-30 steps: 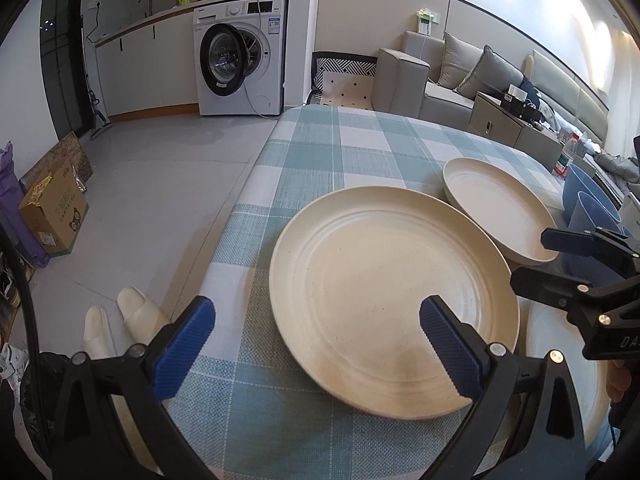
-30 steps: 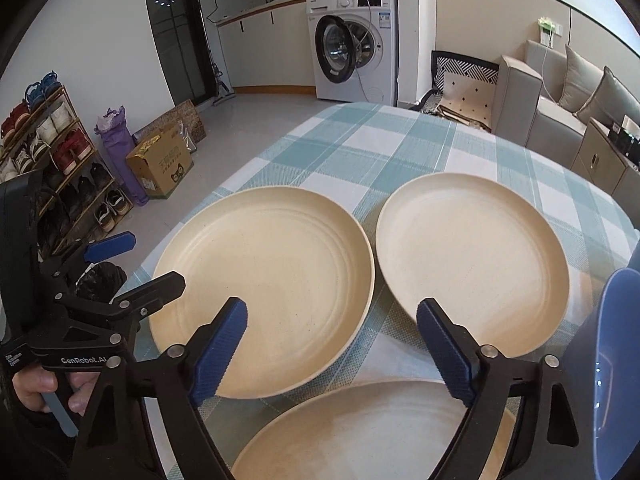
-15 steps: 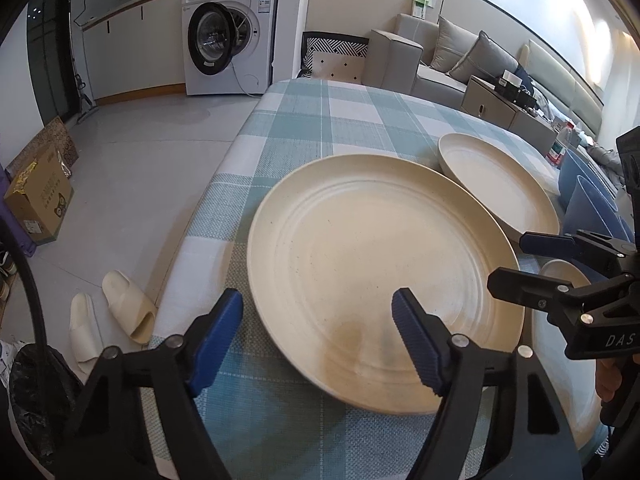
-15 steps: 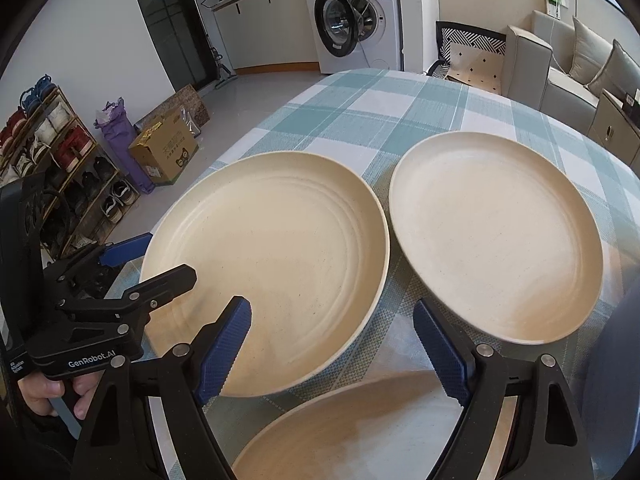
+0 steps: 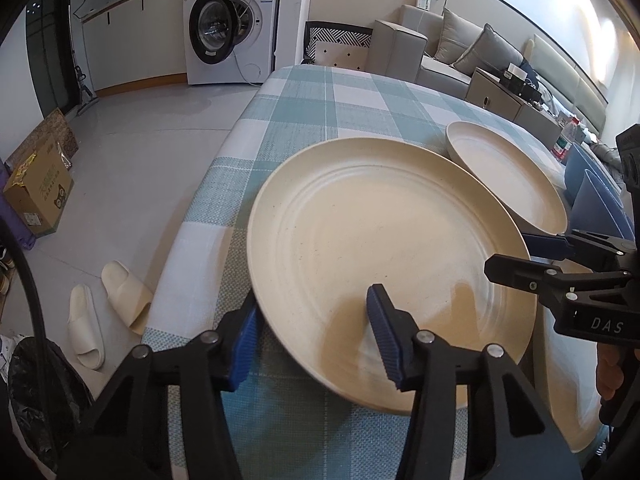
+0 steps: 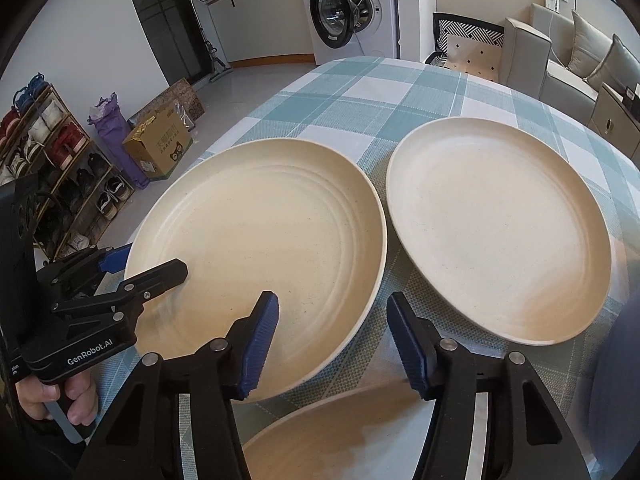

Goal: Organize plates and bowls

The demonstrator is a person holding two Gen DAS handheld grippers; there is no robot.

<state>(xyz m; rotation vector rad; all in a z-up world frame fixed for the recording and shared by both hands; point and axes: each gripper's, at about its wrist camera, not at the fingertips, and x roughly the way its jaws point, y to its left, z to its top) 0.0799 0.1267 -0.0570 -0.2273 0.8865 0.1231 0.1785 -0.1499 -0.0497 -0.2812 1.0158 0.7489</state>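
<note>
Left gripper [image 5: 314, 338] and right gripper [image 6: 332, 344]: jaws just narrowed, each straddling opposite rims of the ribbed cream plate [image 6: 260, 248], grip uncertain. Round, speckled, matte, on checked tablecloth [image 6: 360, 96]. Cream plates counted: three. Blue bowls [image 5: 600, 196]: two.

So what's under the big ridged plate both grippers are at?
Under the ridged plate only the checked tablecloth shows around its rim, no second plate. The left gripper's outer finger reaches under its near edge. The cloth directly beneath is covered.
</note>
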